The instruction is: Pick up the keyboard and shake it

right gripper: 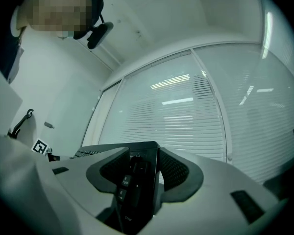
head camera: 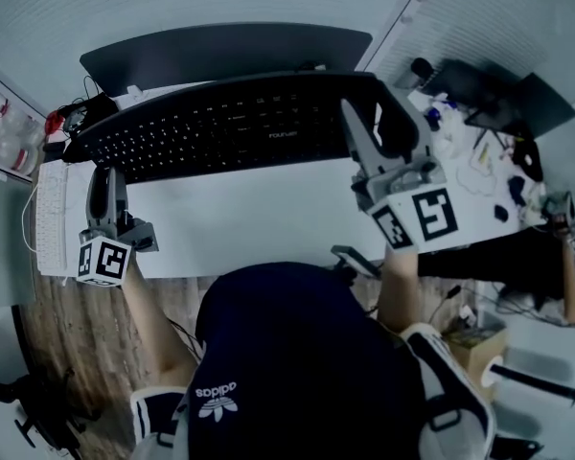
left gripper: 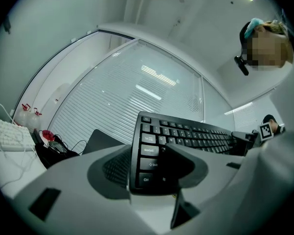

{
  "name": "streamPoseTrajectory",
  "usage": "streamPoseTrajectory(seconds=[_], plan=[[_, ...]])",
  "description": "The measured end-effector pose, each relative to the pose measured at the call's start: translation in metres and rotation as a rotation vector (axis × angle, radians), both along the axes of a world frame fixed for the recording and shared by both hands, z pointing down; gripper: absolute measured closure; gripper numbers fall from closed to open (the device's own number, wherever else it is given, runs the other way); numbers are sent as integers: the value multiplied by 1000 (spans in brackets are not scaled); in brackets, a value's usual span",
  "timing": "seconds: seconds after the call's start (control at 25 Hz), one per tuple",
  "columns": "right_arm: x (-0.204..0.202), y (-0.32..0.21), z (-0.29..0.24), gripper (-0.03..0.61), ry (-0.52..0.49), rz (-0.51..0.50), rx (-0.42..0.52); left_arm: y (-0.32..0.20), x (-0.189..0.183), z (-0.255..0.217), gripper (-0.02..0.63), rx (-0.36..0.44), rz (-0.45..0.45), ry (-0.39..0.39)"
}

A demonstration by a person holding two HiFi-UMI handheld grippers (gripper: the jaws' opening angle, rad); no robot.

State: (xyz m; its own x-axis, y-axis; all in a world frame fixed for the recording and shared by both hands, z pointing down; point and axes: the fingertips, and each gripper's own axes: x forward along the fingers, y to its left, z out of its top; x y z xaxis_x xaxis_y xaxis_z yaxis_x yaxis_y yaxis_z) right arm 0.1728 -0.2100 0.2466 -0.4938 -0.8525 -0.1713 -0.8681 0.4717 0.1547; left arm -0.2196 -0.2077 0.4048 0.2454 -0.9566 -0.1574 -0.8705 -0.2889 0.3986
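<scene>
I hold the keyboard (head camera: pixel 220 127) up; left gripper (left gripper: pixel 148 166) and right gripper (right gripper: pixel 139 175) jaws squeeze its ends. Shaking looks left to do.

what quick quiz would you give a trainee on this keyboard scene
1. True or false: only the left gripper grips the black keyboard.
2. What lies at the desk edge, left of the left gripper? A) a white keyboard B) a plate C) a book
3. Fill in: the right gripper is shut on the black keyboard's ___ end.

Key: 1 false, both grippers clamp it; 2 A; 3 right.
</scene>
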Motion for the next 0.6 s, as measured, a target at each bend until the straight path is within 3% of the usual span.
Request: streamPoseTrajectory(seconds=[0.6], plan=[[3, -4, 7, 414, -61, -27, -20, 6, -4, 2, 394, -17, -18, 13]])
